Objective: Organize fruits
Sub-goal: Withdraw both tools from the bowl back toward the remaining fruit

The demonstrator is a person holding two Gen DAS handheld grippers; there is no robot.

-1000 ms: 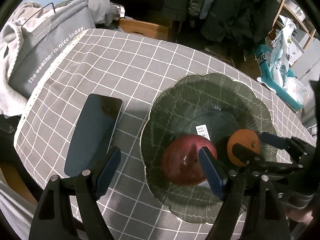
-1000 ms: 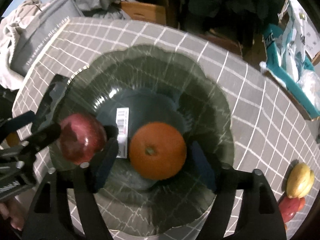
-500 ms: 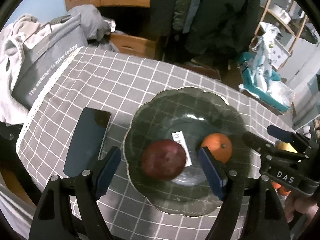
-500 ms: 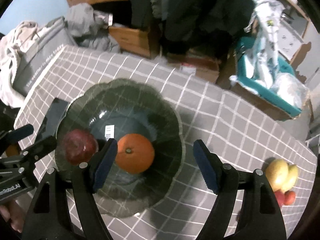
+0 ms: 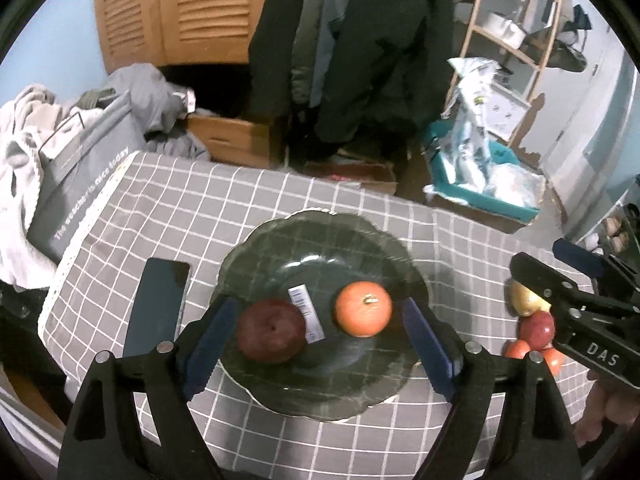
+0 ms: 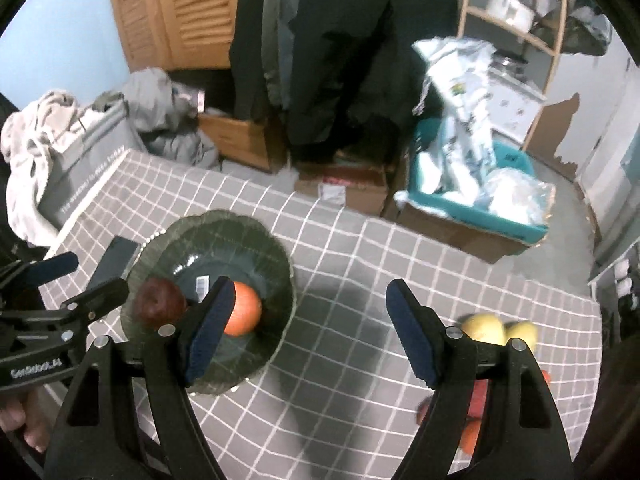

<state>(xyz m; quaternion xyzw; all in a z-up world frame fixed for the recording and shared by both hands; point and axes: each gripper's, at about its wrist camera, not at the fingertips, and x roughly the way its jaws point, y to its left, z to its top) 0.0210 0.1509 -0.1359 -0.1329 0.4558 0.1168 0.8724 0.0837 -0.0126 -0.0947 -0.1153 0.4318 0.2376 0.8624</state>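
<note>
- Left wrist view: the left gripper (image 5: 320,344) hangs above the plate (image 5: 280,240), jaws spread wide and released, nothing between the blue pads (image 5: 208,340).
- The plate is dark green glass with a scalloped rim, and it sits on the grey checked tablecloth (image 5: 200,208).
- Inside it, a dark red apple (image 5: 271,335) lies on the left, matte skin, dimple facing up.
- Just beside it, apart from it, sits an orange (image 5: 363,309), bright and round, small stem nub on top. A white barcode sticker (image 5: 306,312) shows between the two.
- A dark phone (image 5: 158,300) lies flat just left of the plate.
- At the right edge, a yellow fruit (image 5: 524,300) and small red fruits (image 5: 538,330) cluster on the cloth, partly behind the right gripper (image 5: 536,264).
- Right wrist view: the right gripper (image 6: 308,328) is also released and empty, hanging over bare cloth between plate (image 6: 224,224) and cluster.
- The orange (image 6: 244,312) peeks from behind its left pad; the apple (image 6: 158,306) sits left of it.
- Two yellow fruits (image 6: 482,328) and blurred red ones (image 6: 476,400) lie to the right, well apart from the plate.
</note>
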